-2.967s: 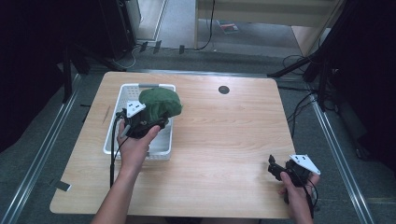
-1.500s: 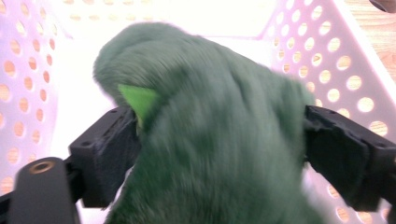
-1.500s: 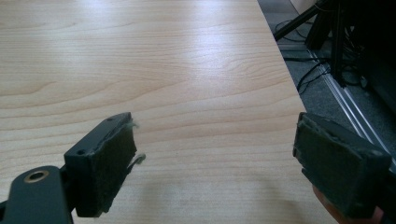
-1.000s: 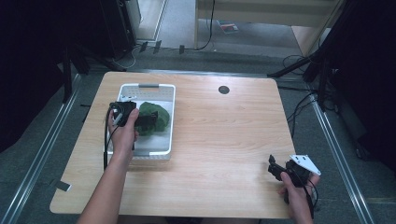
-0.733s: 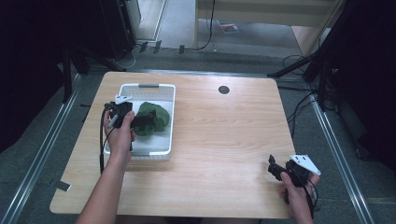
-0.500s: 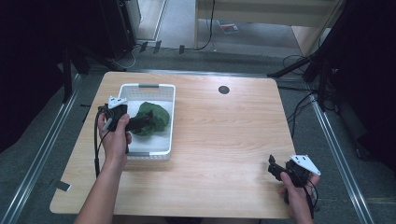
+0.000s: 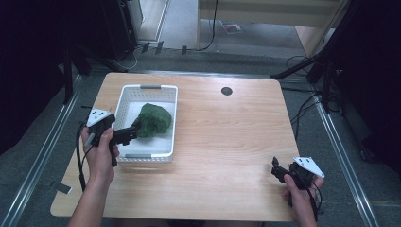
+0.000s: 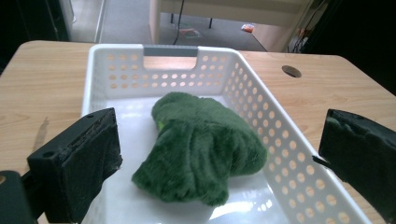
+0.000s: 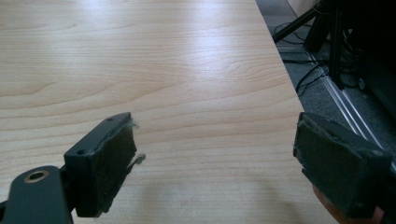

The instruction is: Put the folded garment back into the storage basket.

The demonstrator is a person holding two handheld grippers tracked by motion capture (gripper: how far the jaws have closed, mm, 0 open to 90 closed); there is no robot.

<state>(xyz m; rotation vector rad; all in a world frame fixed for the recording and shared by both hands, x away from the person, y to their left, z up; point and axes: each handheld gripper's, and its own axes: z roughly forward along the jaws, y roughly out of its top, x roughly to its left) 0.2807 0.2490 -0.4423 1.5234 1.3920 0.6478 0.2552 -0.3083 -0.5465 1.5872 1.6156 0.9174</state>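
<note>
Just ahead of the left gripper point(image 8: 219, 154), its jaws spread wide, a green plush toy point(image 8: 203, 144) lies in a white basket point(image 8: 299, 154); it looks soft, light, easiest pinched at its nearest fold.

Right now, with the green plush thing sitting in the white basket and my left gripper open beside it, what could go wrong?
1. The left gripper sits low over the white basket wall; one of its fingers could catch the rim and drag the light basket.
2. The green plush lies against the far wall; a careless pass might snag its fuzz.
3. The right gripper rests near the table corner, where its cable could catch the edge.
</note>
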